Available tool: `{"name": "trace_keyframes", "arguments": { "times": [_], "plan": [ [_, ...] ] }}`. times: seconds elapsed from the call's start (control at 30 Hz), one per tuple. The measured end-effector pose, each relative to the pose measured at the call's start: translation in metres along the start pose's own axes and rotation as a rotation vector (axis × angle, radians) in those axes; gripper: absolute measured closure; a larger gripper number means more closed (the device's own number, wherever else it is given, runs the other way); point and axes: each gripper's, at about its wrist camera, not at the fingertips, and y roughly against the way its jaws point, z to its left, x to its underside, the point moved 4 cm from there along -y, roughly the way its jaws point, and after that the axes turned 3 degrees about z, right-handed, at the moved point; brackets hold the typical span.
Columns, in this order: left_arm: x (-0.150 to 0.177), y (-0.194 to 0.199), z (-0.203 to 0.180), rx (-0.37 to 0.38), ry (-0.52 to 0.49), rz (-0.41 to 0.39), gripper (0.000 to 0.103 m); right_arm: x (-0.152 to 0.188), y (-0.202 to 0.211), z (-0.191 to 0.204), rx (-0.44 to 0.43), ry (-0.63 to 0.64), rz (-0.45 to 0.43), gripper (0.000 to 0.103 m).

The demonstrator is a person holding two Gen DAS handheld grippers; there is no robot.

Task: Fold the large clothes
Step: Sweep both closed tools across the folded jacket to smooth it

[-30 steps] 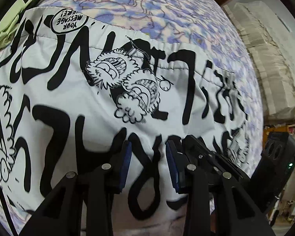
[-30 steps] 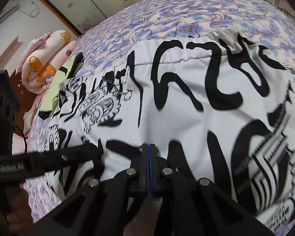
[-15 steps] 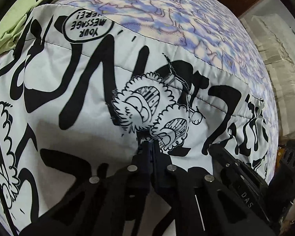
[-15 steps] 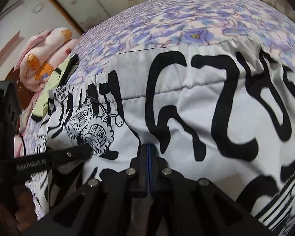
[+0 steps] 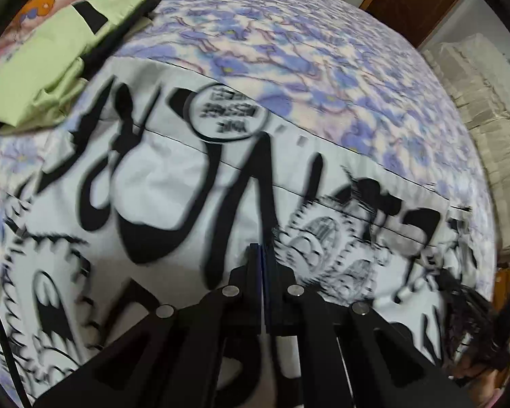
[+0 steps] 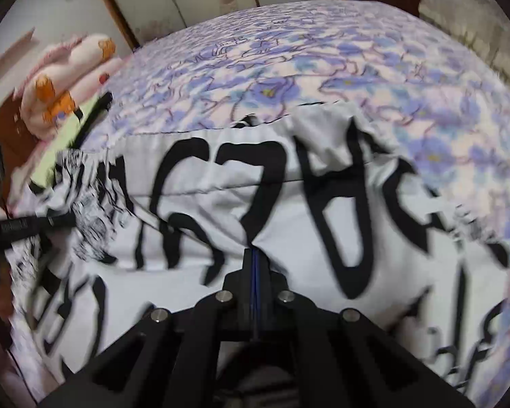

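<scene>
Left claw (image 5: 261, 255): clenched, pads pressed together on a pinch of white cotton garment with bold black graffiti-style print (image 5: 173, 183); cloth seen running under and behind the pads. Right claw (image 6: 254, 258): likewise clenched on the same garment (image 6: 221, 176), a small ridge of fabric drawn up to its tip. Left claw also visible at the left edge of the right wrist view (image 6: 56, 220), low over the cloth.

Garment: spread wide over the bed with purple-and-cream floral quilt (image 5: 323, 68), far hem lying straight across the quilt, stitching line showing near it. Both views smeared by motion blur.

Progress, as judged: early to middle. Near portion gripped at two points, seemingly ready to be carried toward the far hem; no finished fold shown; further folds and flattening left to do.

Alongside: folded light-green garment with black trim (image 5: 51, 54), touching the printed garment's upper left corner; pink plush bedding with orange bear pattern (image 6: 71, 68) beyond it; brown wooden door (image 5: 421, 3) at the far side.

Writing: round black-outlined speech badge (image 5: 226, 112) on the print, text upside down and too blurred to read. Small lettering on the left claw's arm, unreadable.
</scene>
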Motion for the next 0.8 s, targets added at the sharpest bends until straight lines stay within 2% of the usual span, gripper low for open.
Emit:
{"name": "trace_keyframes", "arguments": {
  "times": [0.03,0.1,0.13,0.23,0.3,0.37,0.47,0.6,0.73,0.8],
  "plan": [
    [-0.005,0.000,0.006,-0.075,-0.006,-0.014,0.101,0.002,0.002,-0.005,0.019,-0.005,0.000,0.103],
    [-0.012,-0.001,0.022,-0.172,-0.005,-0.019,0.101,0.005,0.006,-0.020,0.016,-0.049,-0.003,0.103],
    [-0.014,-0.002,0.029,-0.173,0.008,-0.015,0.101,0.006,0.007,-0.025,0.039,-0.060,-0.008,0.103],
    [-0.023,-0.003,0.050,-0.087,0.082,-0.011,0.101,0.006,0.014,-0.042,0.061,-0.104,-0.023,0.103],
    [-0.024,-0.002,0.054,-0.097,0.075,-0.017,0.101,0.006,0.018,-0.049,0.075,-0.120,-0.031,0.103],
    [-0.026,-0.002,0.055,-0.121,0.059,-0.023,0.101,0.004,0.025,-0.058,0.156,-0.123,-0.054,0.103],
    [-0.026,-0.004,0.056,-0.158,0.061,-0.024,0.101,0.002,0.030,-0.071,0.131,-0.194,-0.051,0.103],
    [-0.024,0.005,0.063,-0.153,0.086,-0.023,0.101,-0.002,0.041,-0.076,0.177,-0.242,-0.078,0.103],
    [-0.019,0.026,0.056,-0.169,0.030,-0.033,0.101,-0.005,0.057,-0.067,0.169,-0.254,-0.104,0.103],
    [-0.015,0.037,0.050,-0.151,0.009,-0.038,0.101,-0.006,0.068,-0.056,0.144,-0.252,-0.126,0.103]
  ]
}}
